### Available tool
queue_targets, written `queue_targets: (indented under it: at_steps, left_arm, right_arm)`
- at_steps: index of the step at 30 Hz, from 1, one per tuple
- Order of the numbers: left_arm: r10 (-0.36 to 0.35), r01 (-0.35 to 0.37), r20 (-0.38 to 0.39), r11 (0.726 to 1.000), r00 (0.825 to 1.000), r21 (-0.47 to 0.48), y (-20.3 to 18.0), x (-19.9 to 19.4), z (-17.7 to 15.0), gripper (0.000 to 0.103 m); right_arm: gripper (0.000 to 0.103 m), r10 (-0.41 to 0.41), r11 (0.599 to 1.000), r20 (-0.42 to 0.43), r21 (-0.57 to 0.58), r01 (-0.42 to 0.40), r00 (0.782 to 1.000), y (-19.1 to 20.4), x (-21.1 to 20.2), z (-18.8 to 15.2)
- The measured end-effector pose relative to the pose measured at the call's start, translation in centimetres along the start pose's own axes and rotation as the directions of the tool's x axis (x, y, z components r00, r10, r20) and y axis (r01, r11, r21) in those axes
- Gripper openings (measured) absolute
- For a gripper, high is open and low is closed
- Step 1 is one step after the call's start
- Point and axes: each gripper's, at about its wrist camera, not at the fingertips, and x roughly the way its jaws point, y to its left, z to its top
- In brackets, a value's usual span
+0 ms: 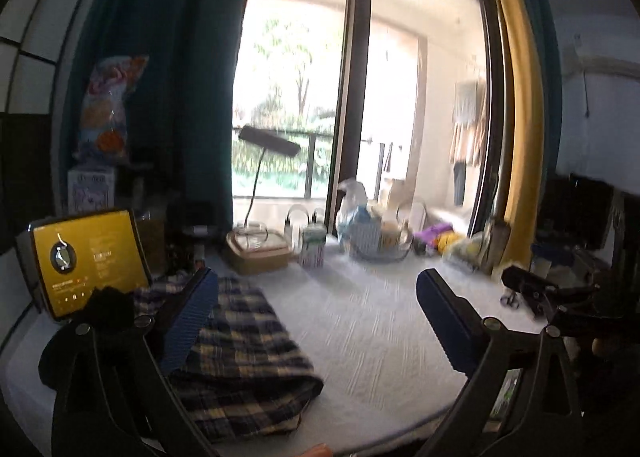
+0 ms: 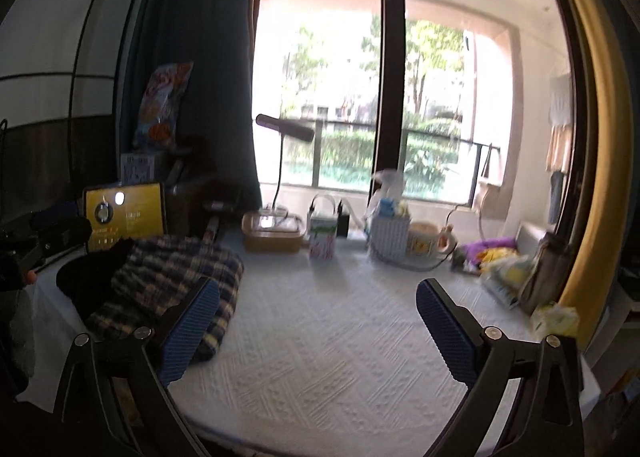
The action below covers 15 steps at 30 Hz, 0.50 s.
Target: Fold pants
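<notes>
The plaid pants (image 1: 244,357) lie folded in a thick bundle on the white tabletop (image 1: 368,329), low and to the left of the left tool (image 1: 316,321), whose jaws stand spread wide with nothing between them; the right tool (image 2: 318,327) is likewise spread and empty, the pants (image 2: 176,277) off to its left.

The risk I see is the bundle itself; its top layer looks loose and could slump open, and a careless sweep toward the tablet (image 1: 90,257) or the black cloth (image 1: 106,307) just beyond the left pad could knock one over or drag the fold apart.

The left view shows the near folded edge of the pants and the right tool (image 1: 532,289) off to its right side; the right view shows the mug (image 2: 426,243), a basket (image 2: 390,237) and, blurred, what seems the left tool (image 2: 44,233) at its far left.
</notes>
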Motion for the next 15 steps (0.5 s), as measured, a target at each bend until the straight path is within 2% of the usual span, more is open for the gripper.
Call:
queue_targets:
  at_steps: [3, 8, 15]
  left_arm:
    - [0.055, -0.056, 0.037, 0.998, 0.998, 0.006, -0.2, -0.6, 0.4, 0.102]
    - [0.18, -0.183, 0.072, 0.982, 0.981, 0.036, -0.5, -1.1, 0.7, 0.102]
    - [0.226, -0.227, 0.133, 0.974, 0.965, -0.006, 0.5, -1.8, 0.6, 0.102]
  right_arm:
    - [0.102, -0.017, 1.0, 0.039, 0.013, 0.016, 0.999, -0.4, -1.1, 0.7]
    - [0.102, -0.047, 0.999, 0.082, 0.023, 0.045, 0.996, -0.8, -2.6, 1.4]
    - [0.103, -0.063, 0.998, 0.095, 0.03, 0.061, 0.993, -0.8, -3.1, 1.7]
